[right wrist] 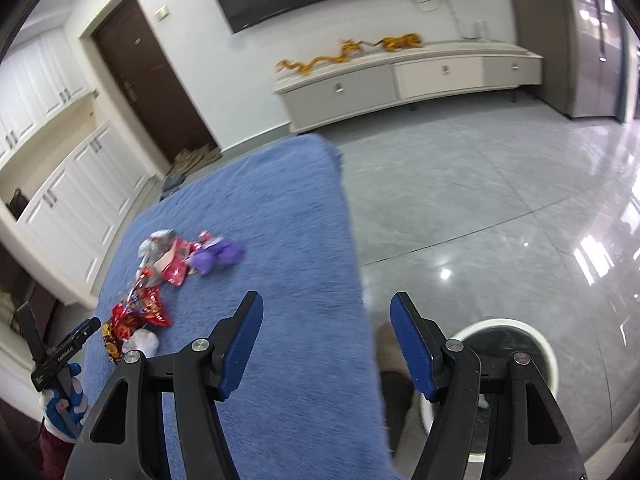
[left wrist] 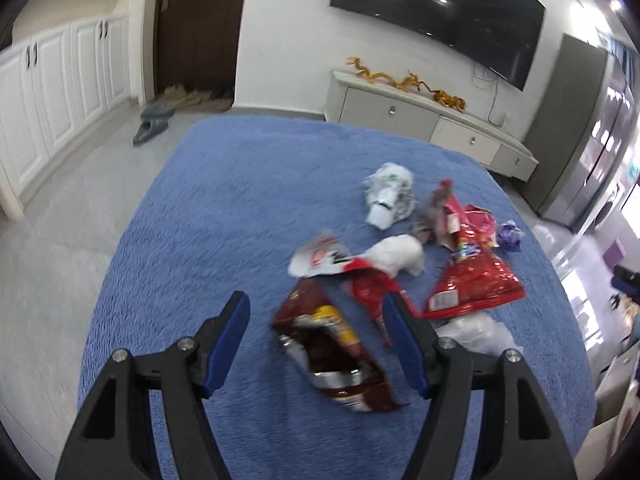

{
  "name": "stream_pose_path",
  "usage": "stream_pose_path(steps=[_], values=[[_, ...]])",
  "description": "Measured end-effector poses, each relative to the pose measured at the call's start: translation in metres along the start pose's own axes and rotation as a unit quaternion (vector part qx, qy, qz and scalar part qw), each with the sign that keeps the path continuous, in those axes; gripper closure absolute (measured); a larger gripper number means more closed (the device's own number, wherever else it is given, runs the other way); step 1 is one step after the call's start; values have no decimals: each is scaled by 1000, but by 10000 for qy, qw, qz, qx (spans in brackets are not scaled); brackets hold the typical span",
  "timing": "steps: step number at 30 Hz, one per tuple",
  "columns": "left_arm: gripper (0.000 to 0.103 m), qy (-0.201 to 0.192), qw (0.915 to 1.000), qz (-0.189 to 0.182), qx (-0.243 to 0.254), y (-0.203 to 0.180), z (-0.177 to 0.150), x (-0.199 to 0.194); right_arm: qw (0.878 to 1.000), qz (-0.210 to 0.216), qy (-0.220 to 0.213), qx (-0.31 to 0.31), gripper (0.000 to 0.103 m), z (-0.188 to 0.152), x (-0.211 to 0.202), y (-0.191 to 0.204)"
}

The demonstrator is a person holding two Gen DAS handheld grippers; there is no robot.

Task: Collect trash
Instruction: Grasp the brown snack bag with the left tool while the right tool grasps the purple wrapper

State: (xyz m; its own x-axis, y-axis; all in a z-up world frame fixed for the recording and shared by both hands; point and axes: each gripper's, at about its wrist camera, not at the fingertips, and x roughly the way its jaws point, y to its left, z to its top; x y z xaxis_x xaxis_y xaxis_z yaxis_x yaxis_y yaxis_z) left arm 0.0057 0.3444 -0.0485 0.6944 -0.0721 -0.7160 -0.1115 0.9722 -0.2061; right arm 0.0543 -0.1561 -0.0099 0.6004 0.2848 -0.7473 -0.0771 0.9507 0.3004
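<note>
Several pieces of trash lie on a blue cloth-covered table (left wrist: 224,208). A dark brown snack bag (left wrist: 332,356) lies below my left gripper (left wrist: 317,304), whose blue pads stand apart and touch nothing. Beyond it are a red-and-white wrapper (left wrist: 320,258), a white tissue (left wrist: 400,258), a red bag (left wrist: 472,284), a crumpled white wrapper (left wrist: 390,194) and a purple wrapper (left wrist: 510,236). My right gripper (right wrist: 327,302) hangs open and empty over the table's right edge. A white round bin (right wrist: 500,322) with a dark liner stands on the floor under its right finger.
A clear plastic scrap (left wrist: 476,332) lies by the left gripper's right finger. The right wrist view shows the purple wrapper (right wrist: 218,258), the red bag (right wrist: 140,308) and a gloved hand (right wrist: 64,396) holding the other gripper. A low TV cabinet (right wrist: 400,76) stands against the far wall across grey tiled floor (right wrist: 480,200).
</note>
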Motion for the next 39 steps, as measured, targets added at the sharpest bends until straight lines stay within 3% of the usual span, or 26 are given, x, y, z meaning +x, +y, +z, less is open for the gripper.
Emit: stream_pose_path(steps=[4, 10, 16, 19, 27, 34, 36, 39], values=[[36, 214, 9990, -318, -221, 12, -2, 11, 9996, 139, 169, -170, 37, 0, 21, 23], [36, 574, 9966, -506, -294, 7, -9, 35, 9982, 249, 404, -376, 37, 1, 45, 42], [37, 465, 9980, -423, -51, -5, -18, 32, 9964, 352, 618, -468, 37, 2, 70, 53], [40, 392, 9988, -175, 214, -15, -24, 32, 9951, 495, 689, -510, 37, 5, 89, 63], [48, 311, 9994, -79, 132, -9, -26, 28, 9891, 1086, 721, -681, 37, 30, 141, 106], [58, 282, 9994, -5, 195, -12, -25, 29, 9890, 1040, 780, -706, 37, 40, 177, 124], [62, 273, 9993, 0, 245, -14, -26, 27, 9888, 979, 864, -727, 55, 39, 184, 122], [67, 267, 9994, -39, 211, -15, -27, 24, 9879, 1003, 876, -798, 62, 32, 185, 119]])
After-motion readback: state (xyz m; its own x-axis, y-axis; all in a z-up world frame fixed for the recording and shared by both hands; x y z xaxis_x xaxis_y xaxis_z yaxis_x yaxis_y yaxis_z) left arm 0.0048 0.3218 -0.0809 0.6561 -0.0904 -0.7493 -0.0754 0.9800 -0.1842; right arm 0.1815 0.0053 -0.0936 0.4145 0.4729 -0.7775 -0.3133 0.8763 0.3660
